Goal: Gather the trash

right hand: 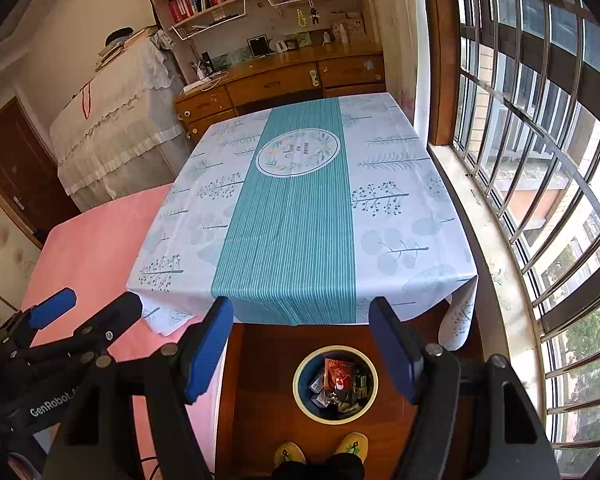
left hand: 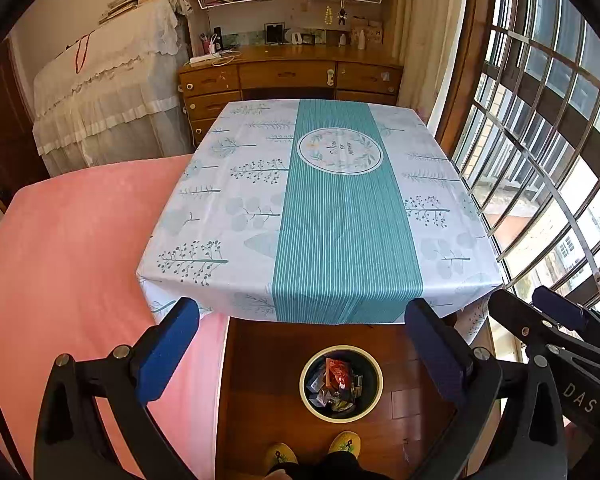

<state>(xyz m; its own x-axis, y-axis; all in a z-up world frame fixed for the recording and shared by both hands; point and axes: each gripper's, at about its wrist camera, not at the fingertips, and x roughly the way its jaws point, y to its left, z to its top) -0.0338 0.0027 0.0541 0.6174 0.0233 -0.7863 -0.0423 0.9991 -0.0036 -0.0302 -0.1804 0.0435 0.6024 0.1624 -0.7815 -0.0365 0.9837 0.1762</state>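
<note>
A round bin with a cream rim (left hand: 301, 384) (right hand: 295, 386) stands on the wooden floor in front of the table. It holds wrappers, among them a red packet (left hand: 338, 372) (right hand: 337, 372). My left gripper (left hand: 302, 308) (right hand: 92, 304) hangs open above the bin with nothing between its blue pads. My right gripper (right hand: 300, 306) (left hand: 528, 300) is beside it on the right, also open and holding nothing. The table's teal and white cloth (left hand: 340, 208) (right hand: 292, 220) has nothing lying on it.
A pink covered surface (left hand: 80, 240) (right hand: 92, 248) adjoins the table on the left. A barred window (left hand: 540, 140) (right hand: 540, 160) runs along the right. A wooden desk (left hand: 288, 68) with shelves stands behind the table. A person's yellow slippers (left hand: 344, 442) (right hand: 352, 442) are just before the bin.
</note>
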